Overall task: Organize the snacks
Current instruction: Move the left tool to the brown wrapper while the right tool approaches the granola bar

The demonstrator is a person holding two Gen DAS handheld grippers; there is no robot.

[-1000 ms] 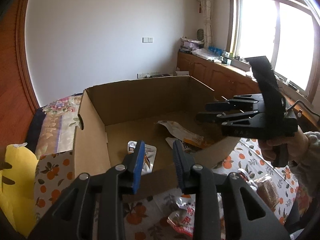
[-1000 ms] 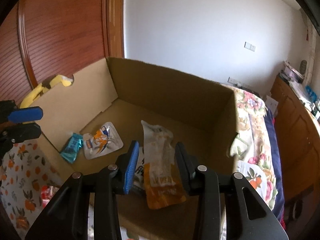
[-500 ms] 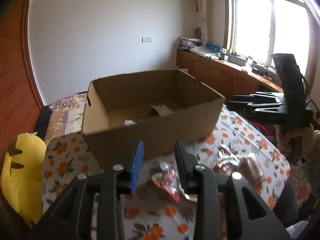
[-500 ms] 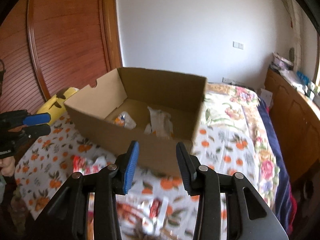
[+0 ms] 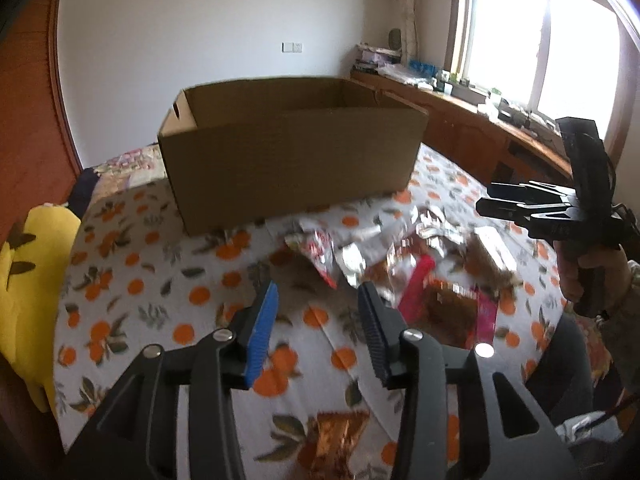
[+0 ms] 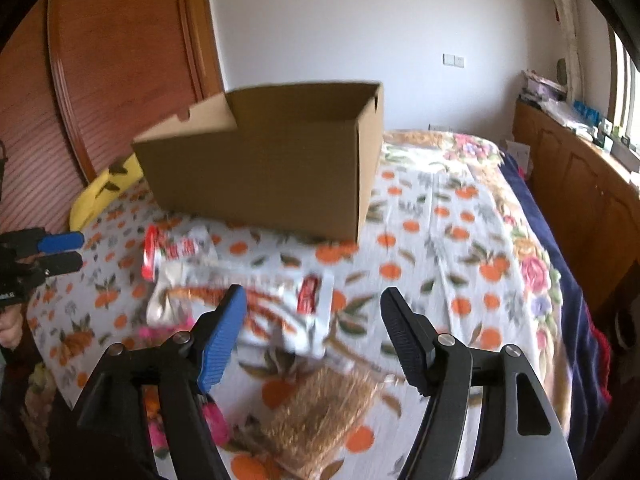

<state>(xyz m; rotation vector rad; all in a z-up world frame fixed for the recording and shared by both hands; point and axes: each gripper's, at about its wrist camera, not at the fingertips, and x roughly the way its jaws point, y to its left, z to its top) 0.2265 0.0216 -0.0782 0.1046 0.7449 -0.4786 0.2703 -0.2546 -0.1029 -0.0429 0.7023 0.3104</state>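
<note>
A brown cardboard box (image 5: 292,160) (image 6: 272,168) stands open-topped on the orange-print cloth; its inside is hidden from here. In front of it lies a pile of snack packets (image 5: 360,256): a red-and-white packet (image 6: 172,252), a white packet with red print (image 6: 280,304) and a golden-brown bag (image 6: 320,412). My left gripper (image 5: 319,300) (image 6: 76,251) hovers over the cloth just short of the pile, jaws opening, nothing between them. My right gripper (image 6: 314,300) (image 5: 486,197) hangs above the white packet, jaws opening wide and empty.
A yellow plush (image 5: 24,272) lies at the cloth's left edge. Wooden cabinets (image 5: 480,132) run under the window on the right, and a wooden slatted wall (image 6: 100,80) stands behind the box. A shiny orange packet (image 5: 340,428) lies close to me. A floral blanket (image 6: 532,264) covers the right side.
Both grippers have drawn back from over the box's inside to the snack pile in front of it and sunk a little. Both pairs of jaws have widened, the right one more.
</note>
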